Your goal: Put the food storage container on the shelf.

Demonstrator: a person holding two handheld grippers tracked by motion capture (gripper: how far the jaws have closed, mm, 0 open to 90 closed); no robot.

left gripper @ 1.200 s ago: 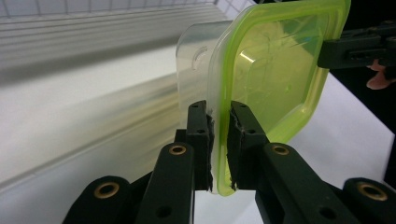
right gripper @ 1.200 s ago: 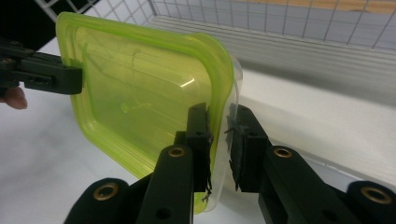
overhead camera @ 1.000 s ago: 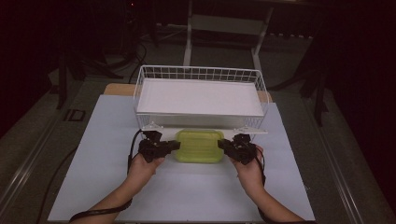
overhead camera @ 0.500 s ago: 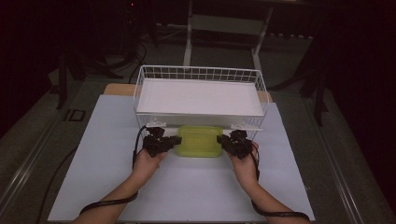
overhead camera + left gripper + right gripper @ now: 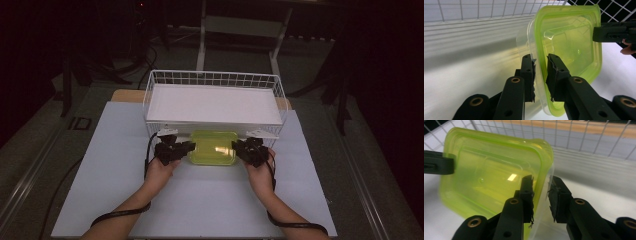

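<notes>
- Green lidded container [image 5: 214, 148] sits on the white worktop [image 5: 200, 200], just in front of the white wire basket [image 5: 214, 100], between both grippers.
- Left gripper [image 5: 186, 148] at the container's left edge. In the left gripper view its jaws straddle the lid rim [image 5: 537, 50]; a small gap shows on each side, so jaws partly closed around the edge and can't tell if they press it.
- Right gripper [image 5: 239, 146] at the container's right edge. In the right gripper view its jaws straddle the rim too, the left jaw over the green lid [image 5: 496, 172] and the right jaw outside; gap visible, firm grip unclear.
- Each gripper view shows the other gripper's jaw touching the far edge of the container.
- Clear body shows under the green lid.
- Basket has a flat white liner inside.
- Hands [image 5: 159, 172] on both grippers, forearms entering from the bottom, cables trailing.
</notes>
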